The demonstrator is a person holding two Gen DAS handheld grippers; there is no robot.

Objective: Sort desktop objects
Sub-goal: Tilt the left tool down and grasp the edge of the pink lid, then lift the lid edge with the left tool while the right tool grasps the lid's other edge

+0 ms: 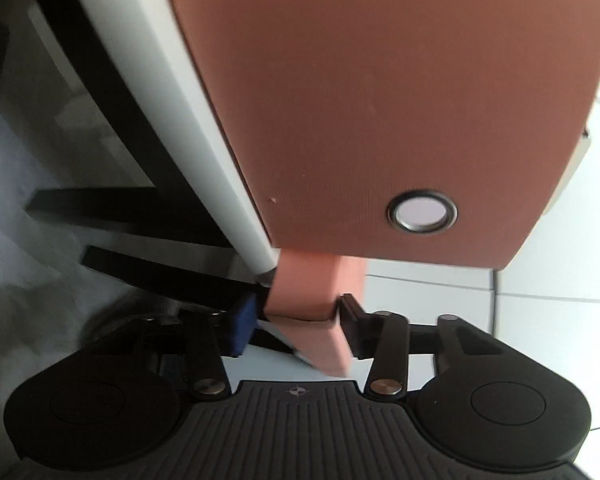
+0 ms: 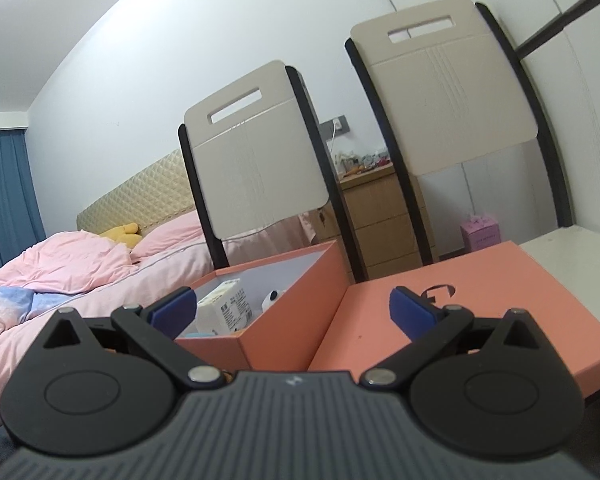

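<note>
The open box (image 2: 284,320) and its lid (image 2: 460,312) were coloured salmon-orange. The bedding (image 2: 80,264) was seen in pink, the curtain (image 2: 4,200) in blue, and the headboard (image 2: 140,188) in quilted beige.

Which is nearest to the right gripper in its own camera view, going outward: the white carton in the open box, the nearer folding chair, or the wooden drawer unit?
From the right gripper:
1. White carton, inside the open orange box, just ahead on the left.
2. Nearer folding chair, standing behind that box.
3. Wooden drawer unit, against the wall, between the two chairs.
</note>
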